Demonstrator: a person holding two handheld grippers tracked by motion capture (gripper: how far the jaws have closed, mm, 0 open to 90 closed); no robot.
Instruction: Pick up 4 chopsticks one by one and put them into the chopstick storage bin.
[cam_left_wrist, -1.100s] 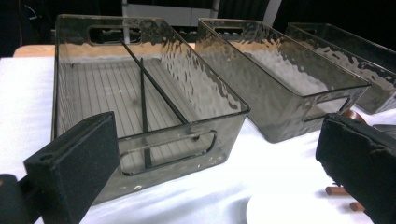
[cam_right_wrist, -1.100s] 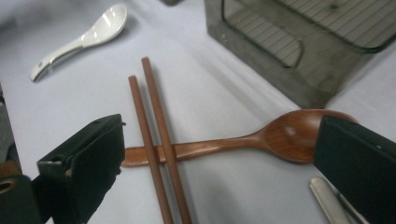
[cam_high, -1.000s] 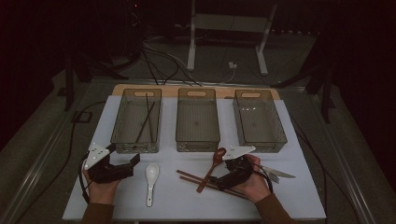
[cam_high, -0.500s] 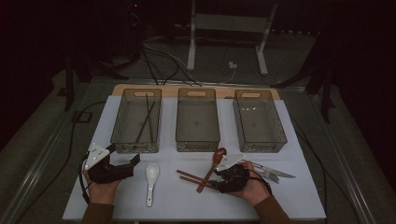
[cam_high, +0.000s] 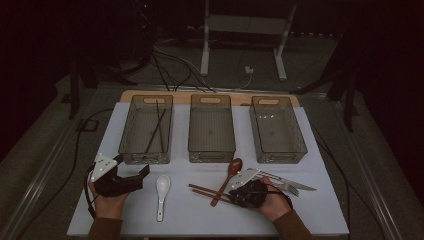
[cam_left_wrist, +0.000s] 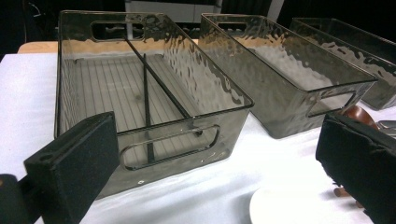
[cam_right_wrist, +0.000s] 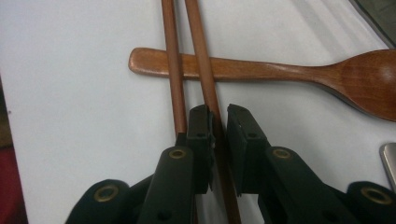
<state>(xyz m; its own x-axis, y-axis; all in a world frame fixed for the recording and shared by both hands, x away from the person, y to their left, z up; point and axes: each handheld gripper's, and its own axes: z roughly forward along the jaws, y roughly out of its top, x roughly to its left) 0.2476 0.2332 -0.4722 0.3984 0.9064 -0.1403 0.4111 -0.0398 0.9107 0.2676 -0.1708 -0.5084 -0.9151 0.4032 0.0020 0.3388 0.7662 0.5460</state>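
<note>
On the white table top (cam_high: 200, 220), near its front edge, the right gripper (cam_right_wrist: 219, 116) has its jaws drawn in around one brown wooden chopstick (cam_right_wrist: 205, 70); they have just been closing, and the pads look to be pressing on the stick. Its twin, the second chopstick (cam_right_wrist: 172, 70), runs just outside the left pad, close alongside. Both sticks lie across the handle of a wooden spoon (cam_right_wrist: 289, 72), which sits crosswise under them with its bowl off to the right in the right gripper view. A bit of metal cutlery (cam_right_wrist: 388, 161) shows at that view's right edge.

From the high view, the right gripper (cam_high: 240, 192) sits at the near end of the chopstick pair (cam_high: 205, 191), with the wooden spoon (cam_high: 227, 177) slanting up toward the bins and a metal fork and knife (cam_high: 292, 184) just beyond the hand. A white ceramic spoon (cam_high: 161, 192) lies between the two hands.

The left gripper (cam_high: 137, 175) rests on the table with its jaws standing wide apart and nothing between them. Ahead of it in the left gripper view stands the left clear bin (cam_left_wrist: 154, 140), holding a pair of black chopsticks (cam_left_wrist: 147, 98); the middle bin (cam_left_wrist: 289, 79) and right bin (cam_left_wrist: 355, 42) stand beside it in a row.
</note>
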